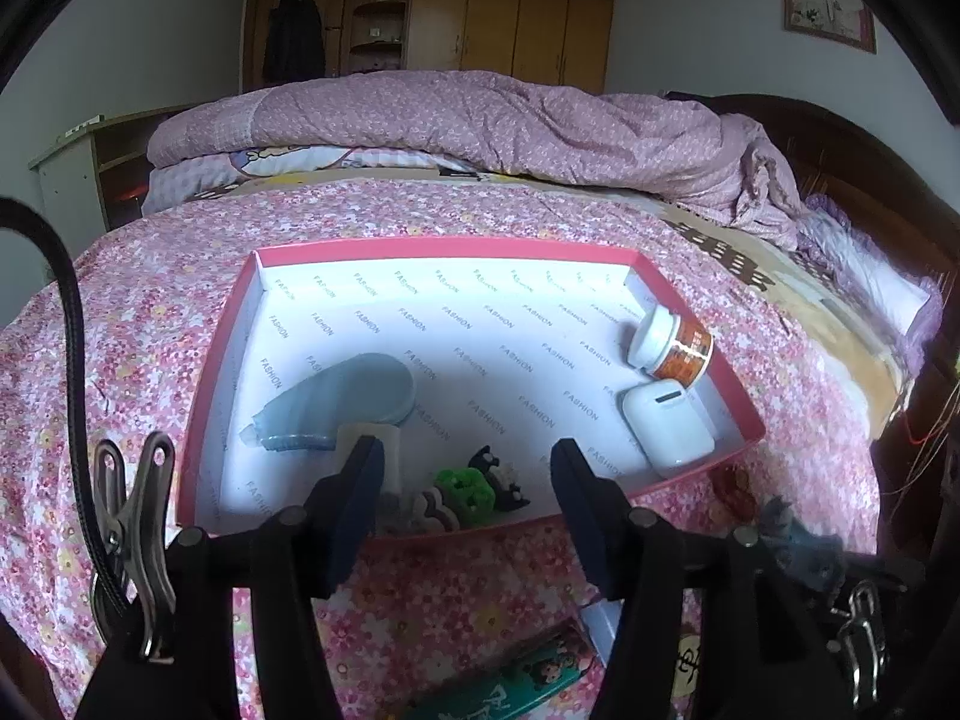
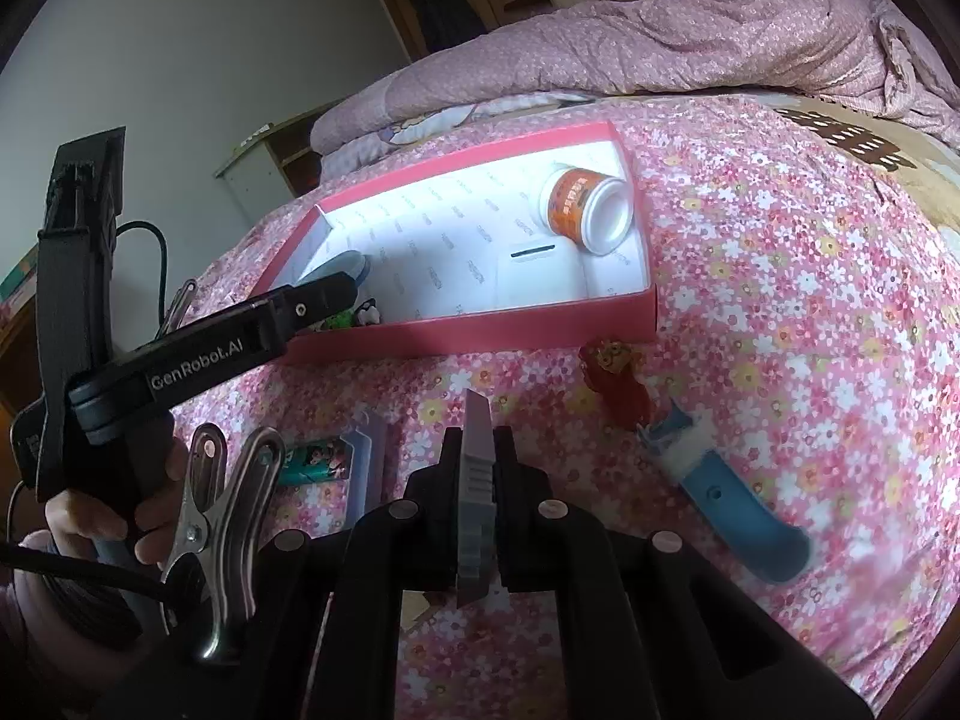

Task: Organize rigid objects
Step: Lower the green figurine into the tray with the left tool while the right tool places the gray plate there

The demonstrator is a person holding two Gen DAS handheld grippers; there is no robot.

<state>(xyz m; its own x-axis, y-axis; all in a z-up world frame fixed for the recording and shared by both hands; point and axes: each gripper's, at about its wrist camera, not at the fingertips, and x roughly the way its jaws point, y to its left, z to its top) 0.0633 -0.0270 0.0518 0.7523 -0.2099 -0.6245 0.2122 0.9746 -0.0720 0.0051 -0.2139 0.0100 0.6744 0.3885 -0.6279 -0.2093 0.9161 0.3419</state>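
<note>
A red box (image 1: 216, 360) with white "FASHION" lining lies on the flowered bedspread. It holds a blue-grey dispenser (image 1: 342, 402), a small white block (image 1: 393, 450), a green toy (image 1: 468, 489), a black-and-white toy (image 1: 501, 474), a white earbud case (image 1: 666, 426) and an orange-labelled bottle (image 1: 672, 348) on its side. My left gripper (image 1: 465, 471) hangs open over the box's near wall, with nothing between its pads and the small toys below the gap. In the right wrist view the left gripper (image 2: 333, 294) is held by a hand (image 2: 114, 516). My right gripper (image 2: 478, 441) is shut on a flat grey ribbed piece (image 2: 477, 480).
On the bedspread outside the box lie a red-and-yellow figure (image 2: 618, 384), a blue-handled tool (image 2: 732, 510), a green cartoon-printed pack (image 2: 315, 459) and a lilac flat item (image 2: 369, 462). A rumpled purple quilt (image 1: 480, 120) lies across the far side of the bed.
</note>
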